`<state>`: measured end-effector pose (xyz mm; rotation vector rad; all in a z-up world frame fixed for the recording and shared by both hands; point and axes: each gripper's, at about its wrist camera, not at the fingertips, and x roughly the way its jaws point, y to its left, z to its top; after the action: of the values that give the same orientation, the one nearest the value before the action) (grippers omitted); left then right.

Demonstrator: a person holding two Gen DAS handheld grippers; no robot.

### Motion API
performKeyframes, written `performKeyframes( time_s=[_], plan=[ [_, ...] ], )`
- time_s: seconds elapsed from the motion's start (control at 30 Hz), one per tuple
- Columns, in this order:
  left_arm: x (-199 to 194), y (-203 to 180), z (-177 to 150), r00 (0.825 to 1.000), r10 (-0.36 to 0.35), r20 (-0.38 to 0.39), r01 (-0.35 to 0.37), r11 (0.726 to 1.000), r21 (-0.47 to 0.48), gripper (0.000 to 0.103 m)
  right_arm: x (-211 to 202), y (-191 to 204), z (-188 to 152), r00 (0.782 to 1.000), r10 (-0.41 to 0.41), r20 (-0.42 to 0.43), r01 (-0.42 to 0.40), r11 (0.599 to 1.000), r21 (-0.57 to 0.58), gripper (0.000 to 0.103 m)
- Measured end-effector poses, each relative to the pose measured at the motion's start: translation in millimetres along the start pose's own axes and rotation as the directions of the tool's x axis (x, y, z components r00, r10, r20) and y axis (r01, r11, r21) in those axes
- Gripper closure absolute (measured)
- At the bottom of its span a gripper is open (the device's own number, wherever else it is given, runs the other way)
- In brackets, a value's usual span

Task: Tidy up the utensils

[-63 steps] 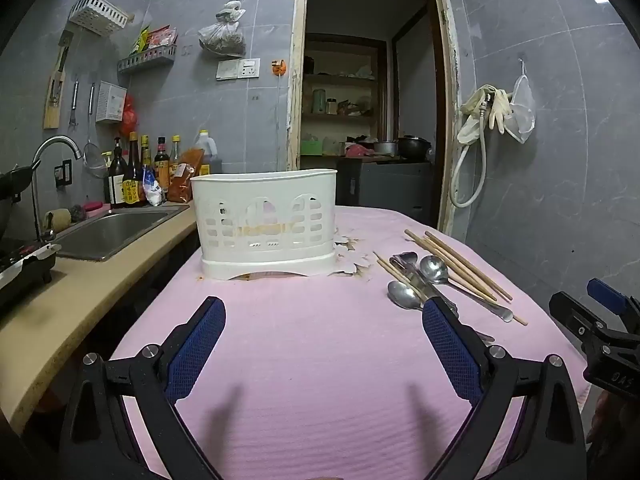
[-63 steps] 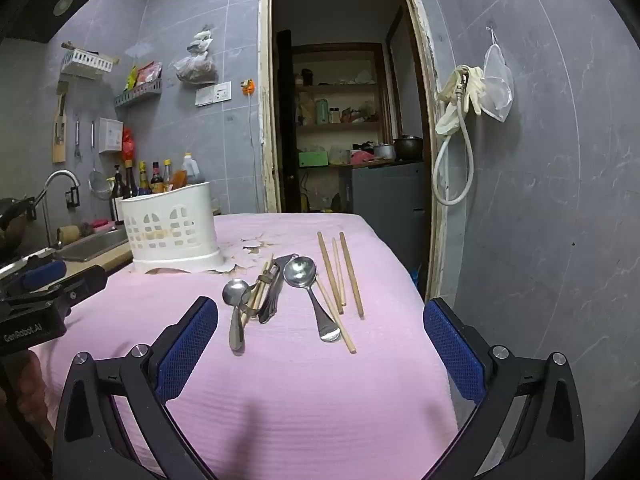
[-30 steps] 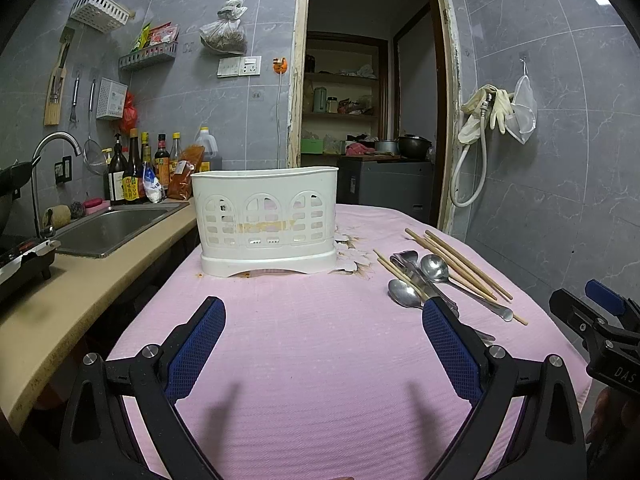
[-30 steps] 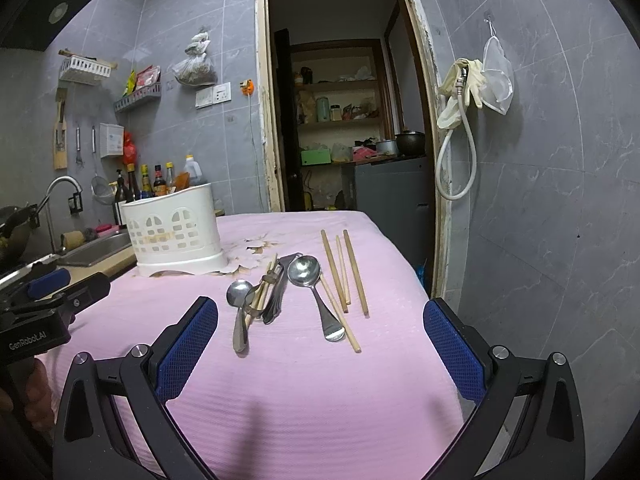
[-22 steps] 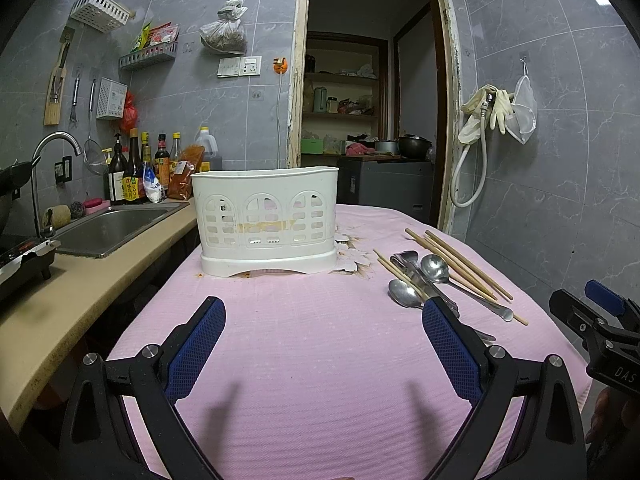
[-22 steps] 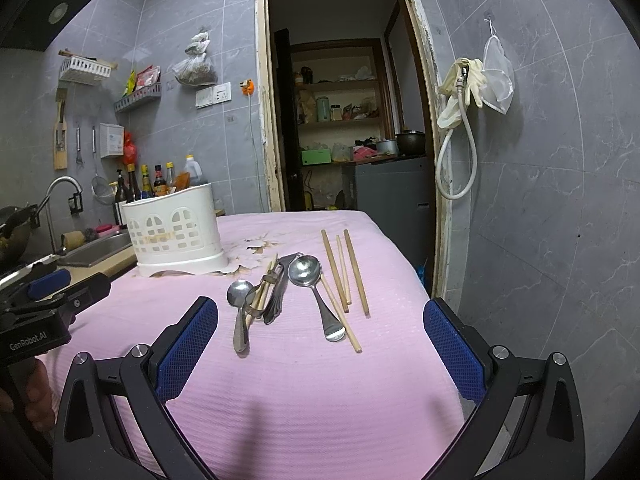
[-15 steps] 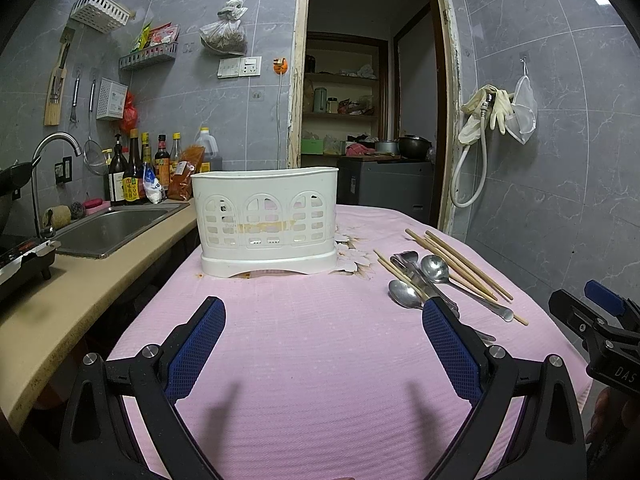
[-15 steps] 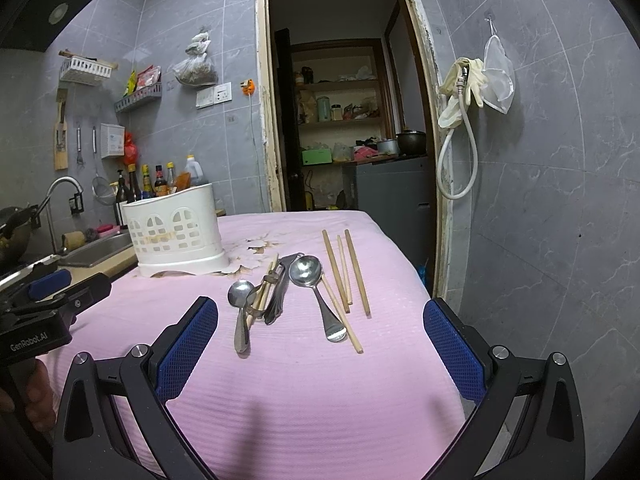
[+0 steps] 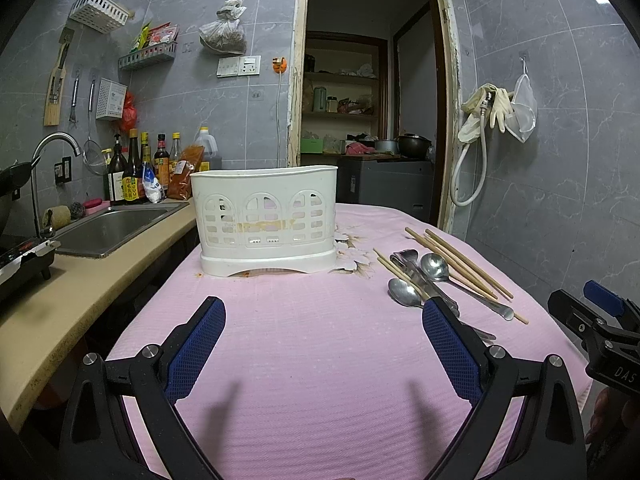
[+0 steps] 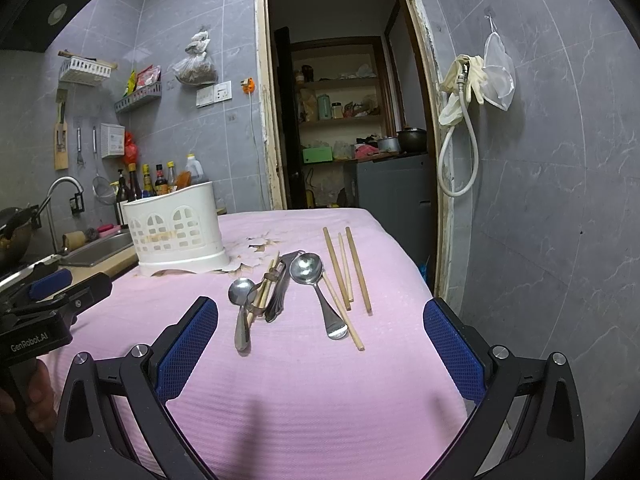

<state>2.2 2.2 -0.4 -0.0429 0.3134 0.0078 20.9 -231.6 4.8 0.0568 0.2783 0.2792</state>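
Nothing's been picked up yet as far as I can tell: both tools are hanging over the pink cloth [image 10: 304, 392] with their blue pads spread wide and nothing between them. The right gripper [image 10: 320, 344] has the whole utensil pile straight ahead of it: a small spoon [image 10: 239, 300] just off its left finger, a dark bundle of cutlery [image 10: 278, 284] touching that spoon, a big spoon [image 10: 310, 276] in the middle, and the chopsticks [image 10: 346, 268] fanned out toward its right finger. The left gripper [image 9: 322, 344] is pointed at the white basket [image 9: 266, 220], which sits well ahead of it and upright, with the utensils off past its right finger. What I'd worry about: the spoons and one chopstick overlap, so pinching one will probably drag or flick its neighbours, and the chopsticks are close to the table edge on the right, so they could roll off. Thin flat metal on soft cloth also looks easy to miss or to snag fabric with. And that basket looks light, so dropping stuff in carelessly could tip or shove it unless the left tool steadies it.
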Motion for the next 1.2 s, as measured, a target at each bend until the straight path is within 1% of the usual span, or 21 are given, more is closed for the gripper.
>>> performKeyframes(
  time_s=[1.0,1.17,1.2],
  plan=[
    [1,0,-2,1.0,-0.001,-0.005,0.001,1.0,0.001,0.006,2,2,-2,1.0,0.004,-0.007,-0.004,1.0,0.006,0.0],
    [5,-1,2,1.0,0.001,0.003,-0.002,1.0,0.02,0.006,4,4,-3,1.0,0.004,-0.009,-0.004,1.0,0.002,0.0],
    [7,-2,5,1.0,0.004,0.009,-0.004,1.0,0.027,0.006,4,9,-1,1.0,0.0,-0.005,0.0,1.0,-0.019,0.0]
  ],
)
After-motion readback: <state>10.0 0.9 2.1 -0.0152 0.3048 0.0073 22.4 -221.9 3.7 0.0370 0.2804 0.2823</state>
